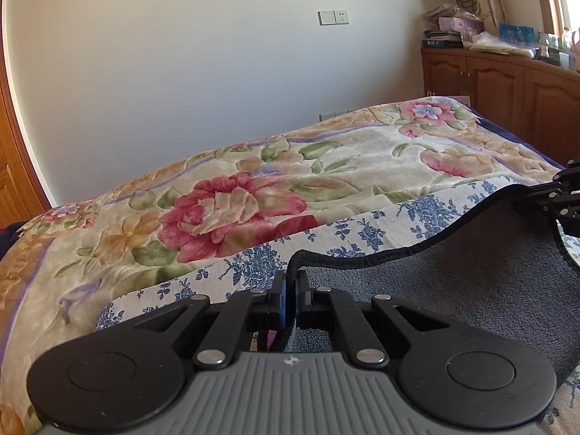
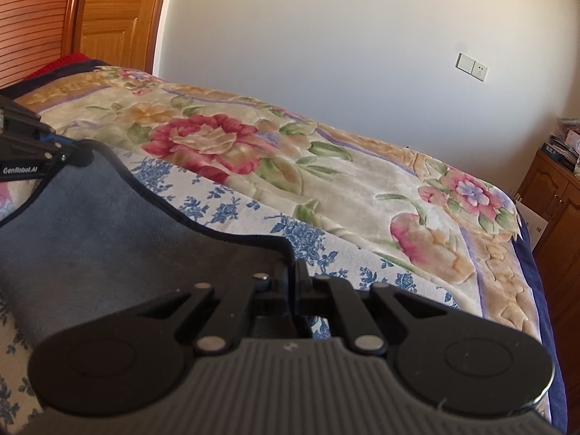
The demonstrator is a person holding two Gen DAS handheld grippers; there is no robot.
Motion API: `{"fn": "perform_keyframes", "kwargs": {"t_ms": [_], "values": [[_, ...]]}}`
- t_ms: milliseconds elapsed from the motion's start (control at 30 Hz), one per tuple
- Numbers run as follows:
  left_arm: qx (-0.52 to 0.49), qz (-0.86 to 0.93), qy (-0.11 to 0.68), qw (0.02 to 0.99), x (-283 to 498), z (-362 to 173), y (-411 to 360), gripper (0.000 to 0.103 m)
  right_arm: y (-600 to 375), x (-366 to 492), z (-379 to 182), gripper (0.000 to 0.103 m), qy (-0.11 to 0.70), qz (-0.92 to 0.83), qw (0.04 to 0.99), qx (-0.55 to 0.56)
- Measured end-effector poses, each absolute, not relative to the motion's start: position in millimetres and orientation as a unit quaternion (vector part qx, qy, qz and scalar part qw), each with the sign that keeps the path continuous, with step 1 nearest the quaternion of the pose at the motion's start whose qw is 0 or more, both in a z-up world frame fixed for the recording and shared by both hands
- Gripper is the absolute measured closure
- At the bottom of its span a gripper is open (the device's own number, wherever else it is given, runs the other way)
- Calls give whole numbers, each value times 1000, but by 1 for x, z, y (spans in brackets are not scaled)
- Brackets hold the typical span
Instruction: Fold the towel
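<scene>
Your left gripper has its two black fingers pinched tight on the near corner of the dark grey terry towel with black bound edging, the hem rising in a small loop just above the blue pads. Your right gripper is clamped the same way on the towel's other near corner, its fingers pressed together over the black edging.

The towel hangs stretched between your two grippers, its top hem sagging in a shallow curve, lifted above the white sheet printed with blue flower sprigs. That sheet is your landmark: the towel is over its near part, and below the towel's lower edge the sheet shows again in the right wrist view.

Beyond the sheet lies the plush cream blanket with big red and pink roses, covering the bed to its far edge. Behind the blanket stands the plain white wall with a white switch-and-socket plate. To the right of the sheet, past the blanket's dark blue border, is a brown wooden cabinet with boxes and bags piled on top. Off the sheet's left end is a panelled wooden door
</scene>
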State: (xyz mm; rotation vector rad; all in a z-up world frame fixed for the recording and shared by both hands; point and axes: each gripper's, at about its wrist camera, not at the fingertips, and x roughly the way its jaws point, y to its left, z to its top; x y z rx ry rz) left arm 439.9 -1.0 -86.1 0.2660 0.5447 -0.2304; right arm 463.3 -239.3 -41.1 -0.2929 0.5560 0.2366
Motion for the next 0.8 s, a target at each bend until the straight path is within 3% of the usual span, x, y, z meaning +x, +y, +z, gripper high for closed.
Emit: {"fn": "perform_keyframes", "kwargs": {"t_ms": [800], "values": [[166, -101, 295, 935, 463, -116, -6, 97, -236, 483, -69, 99, 310, 100, 936, -134]]}}
